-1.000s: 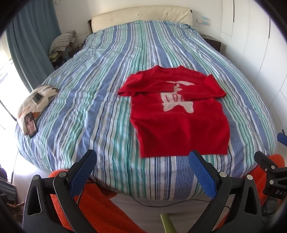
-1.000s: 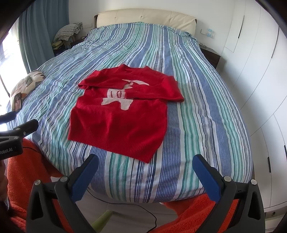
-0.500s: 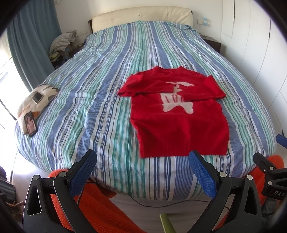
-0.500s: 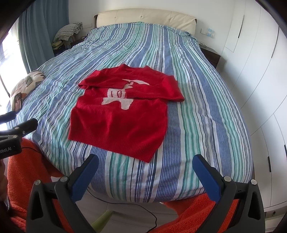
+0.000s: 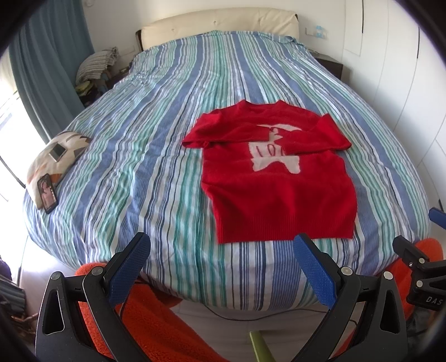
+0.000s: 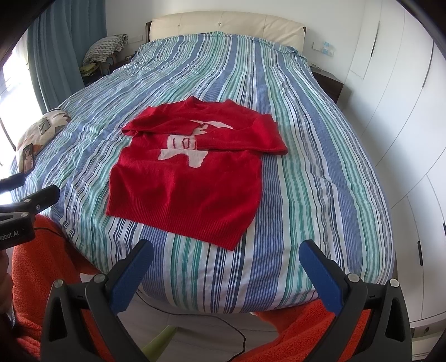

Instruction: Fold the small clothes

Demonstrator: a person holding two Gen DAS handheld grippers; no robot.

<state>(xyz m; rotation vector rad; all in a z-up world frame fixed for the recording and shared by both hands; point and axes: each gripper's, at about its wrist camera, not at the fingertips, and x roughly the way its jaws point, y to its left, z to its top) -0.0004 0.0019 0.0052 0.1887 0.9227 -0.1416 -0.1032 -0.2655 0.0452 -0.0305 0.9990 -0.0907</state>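
A small red sweater [image 5: 278, 178] with a white figure on its chest lies flat near the foot of the striped bed [image 5: 156, 133]. Both sleeves are folded in across the chest. It also shows in the right wrist view [image 6: 189, 181]. My left gripper [image 5: 220, 267] is open and empty, held off the bed's foot edge, short of the sweater's hem. My right gripper [image 6: 225, 273] is open and empty too, below the hem's right corner. Each gripper shows at the edge of the other's view.
A patterned cushion [image 5: 55, 156] with a phone [image 5: 47, 192] on it lies at the bed's left edge. Orange fabric [image 5: 156, 328] covers the floor area below the grippers. White wardrobes [image 6: 404, 111] stand right, a curtain [image 5: 50, 55] left, the headboard [image 5: 217, 25] far back.
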